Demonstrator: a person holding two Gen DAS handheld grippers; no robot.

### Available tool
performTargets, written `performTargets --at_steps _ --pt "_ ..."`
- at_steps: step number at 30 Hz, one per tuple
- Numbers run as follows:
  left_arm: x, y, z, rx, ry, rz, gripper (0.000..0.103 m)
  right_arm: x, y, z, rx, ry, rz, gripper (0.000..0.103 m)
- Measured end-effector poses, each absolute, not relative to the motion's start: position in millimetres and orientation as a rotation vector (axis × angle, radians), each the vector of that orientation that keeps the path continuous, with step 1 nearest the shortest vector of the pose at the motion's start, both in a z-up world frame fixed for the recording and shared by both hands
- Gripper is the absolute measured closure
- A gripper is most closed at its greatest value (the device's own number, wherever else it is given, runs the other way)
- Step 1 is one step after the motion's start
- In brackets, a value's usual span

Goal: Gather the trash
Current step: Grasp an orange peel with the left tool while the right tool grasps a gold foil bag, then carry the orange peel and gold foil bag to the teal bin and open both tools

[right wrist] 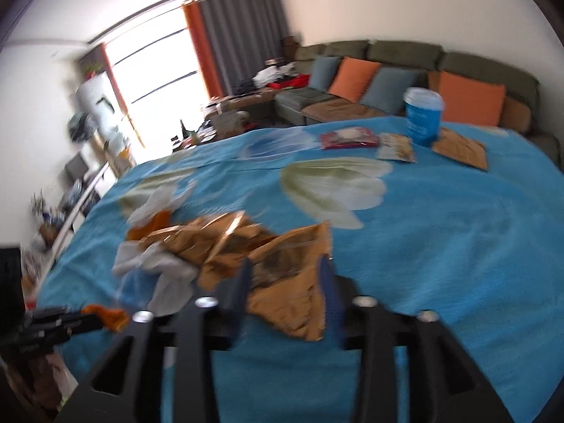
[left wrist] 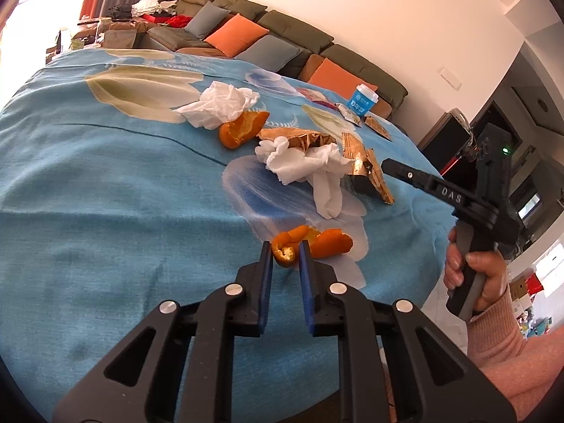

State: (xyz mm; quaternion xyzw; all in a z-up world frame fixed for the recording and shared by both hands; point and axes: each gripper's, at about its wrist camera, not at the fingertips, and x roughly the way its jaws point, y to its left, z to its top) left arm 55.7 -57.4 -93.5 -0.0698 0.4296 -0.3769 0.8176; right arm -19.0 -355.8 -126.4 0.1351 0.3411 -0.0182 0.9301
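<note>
So the left gripper (left wrist: 286, 254) has its pads pinched onto a curl of orange peel (left wrist: 284, 251) at the near end of the trash pile on the blue floral cloth (left wrist: 105, 194), with a second bit of peel (left wrist: 331, 243) just beside it. The right gripper (right wrist: 287, 275) is spread apart around the gold foil wrapper (right wrist: 282, 246), with crumpled white tissue (right wrist: 158, 264) just left of that wrapper, though it's blurry so I can't tell if the pads touch.
</note>
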Motion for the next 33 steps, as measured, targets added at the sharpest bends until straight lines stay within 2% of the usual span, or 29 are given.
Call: performTargets --at_steps 2,8,12,19,33 --pt "54.4 -54.9 -93.4 -0.151 0.914 -0.8 0.088 -12.7 -366.1 -132.2 0.321 0.719 -0.047 0.058" --pt "53.0 -48.1 -90.2 -0.16 0.904 -0.789 0.088 0.3 -375.0 -147.4 0.401 0.775 0.0 0.06" --pt "54.4 -41.5 -89.3 -0.177 0.9 -0.779 0.089 -0.8 -374.7 -151.3 0.43 0.79 0.037 0.101" --pt "55.1 -31.3 -87.8 -0.192 0.892 -0.757 0.089 -13.3 -372.4 -142.4 0.456 0.73 0.082 0.102" --pt "51.2 8.8 -66.5 -0.232 0.82 -0.689 0.089 -40.8 -350.7 -74.8 0.371 0.555 0.146 0.102"
